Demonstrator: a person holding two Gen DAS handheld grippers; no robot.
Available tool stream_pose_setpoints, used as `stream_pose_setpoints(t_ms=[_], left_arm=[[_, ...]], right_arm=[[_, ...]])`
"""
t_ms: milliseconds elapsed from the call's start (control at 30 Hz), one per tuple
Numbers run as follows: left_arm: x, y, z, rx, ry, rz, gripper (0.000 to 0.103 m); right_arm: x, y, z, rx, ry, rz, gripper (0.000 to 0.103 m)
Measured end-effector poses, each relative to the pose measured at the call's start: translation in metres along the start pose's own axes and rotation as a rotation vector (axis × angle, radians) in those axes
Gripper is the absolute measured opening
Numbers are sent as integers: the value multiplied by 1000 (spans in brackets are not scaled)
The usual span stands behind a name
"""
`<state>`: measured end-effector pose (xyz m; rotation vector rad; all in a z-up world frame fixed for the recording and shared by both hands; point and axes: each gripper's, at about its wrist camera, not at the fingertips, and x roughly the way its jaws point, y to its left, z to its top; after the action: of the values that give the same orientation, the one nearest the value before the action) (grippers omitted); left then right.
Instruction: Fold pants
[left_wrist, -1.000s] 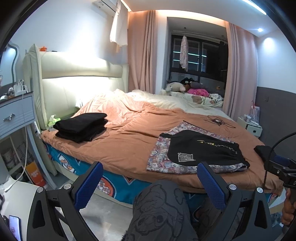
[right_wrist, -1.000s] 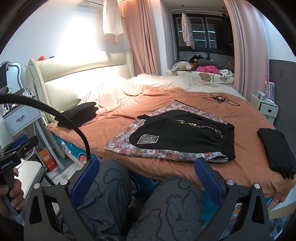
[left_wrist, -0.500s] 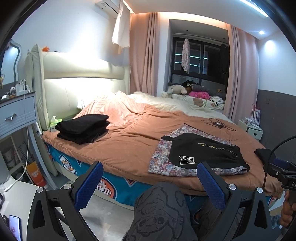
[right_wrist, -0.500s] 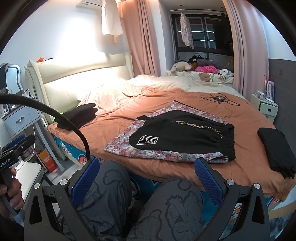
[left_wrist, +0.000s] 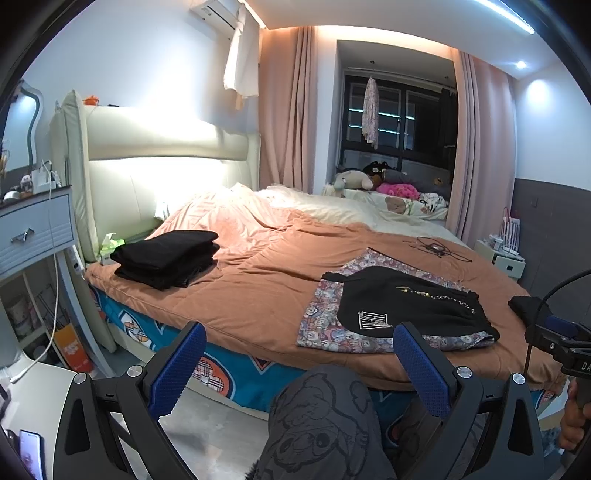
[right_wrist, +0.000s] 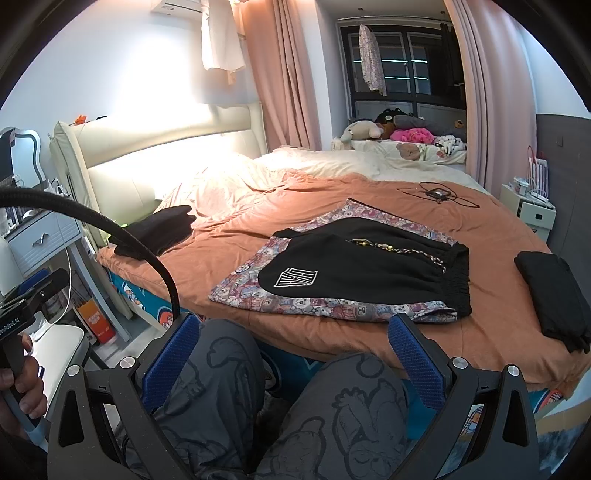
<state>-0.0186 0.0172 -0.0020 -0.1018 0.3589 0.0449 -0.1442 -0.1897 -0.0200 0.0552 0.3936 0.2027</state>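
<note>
Orange bed (left_wrist: 258, 295): black pants (right_wrist: 362, 269) lie flat, near edge. Left gripper (left_wrist: 295, 363) and right gripper (right_wrist: 295, 354) released, empty. Advise pinching waistband corners evenly.

Black angular frames on both: left hand-held gripper (left_wrist: 299, 363) and right hand-held gripper (right_wrist: 293, 354), each with blue dimpled pads (left_wrist: 419, 365) and round silver screws (right_wrist: 460, 362) at the pivots. Thick black cable (right_wrist: 110, 230) arching off the left unit; white lettering on its side. Dark grey trousers (right_wrist: 347, 417) printed with outlined cartoon figures.
</note>
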Motion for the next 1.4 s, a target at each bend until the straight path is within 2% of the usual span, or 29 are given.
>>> stream_pose_setpoints(t_ms=[433,633,1200,1267,1400], left_arm=[[11,-1,9,27,3,0,102],[34,-4,12,29,34,-13,102],[143,-1,-1,-11,216,-80,102],[158,0,-4,-18,247,-93,100],[187,4,-12,-51,312,-118,95]], right_arm=[[8,-7,6,-4,6,-8,103],[19,-17,10,20,19,-20,103],[75,-66,18,146,110,-91,103],[82,-72,19,162,120,-100,98],[95,-87,20,209,142,-101,95]])
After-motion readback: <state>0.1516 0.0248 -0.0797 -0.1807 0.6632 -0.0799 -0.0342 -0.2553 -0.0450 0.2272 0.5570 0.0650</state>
